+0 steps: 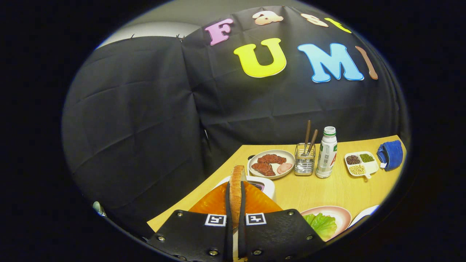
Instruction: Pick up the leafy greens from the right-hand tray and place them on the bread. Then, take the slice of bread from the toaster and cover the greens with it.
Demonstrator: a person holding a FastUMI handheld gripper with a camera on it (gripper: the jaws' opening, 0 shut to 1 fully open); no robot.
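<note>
A slice of bread (237, 189) stands on edge between my two fingers, and my gripper (235, 203) is shut on it, holding it up above the table. Just behind the slice is the white toaster (267, 186). An orange plate (255, 203) lies under and beyond the fingers. To the right of the fingers sits a pink plate (342, 214) with leafy greens (322, 223) on it. Any bread under the greens is hidden.
Further back on the wooden table (327, 189) stand a plate of meat slices (271, 163), a wire holder with utensils (305, 162), a white bottle (326, 153), a divided dish of beans (361, 163) and a blue cloth (391, 154). Another white dish's rim (366, 213) lies beside the pink plate.
</note>
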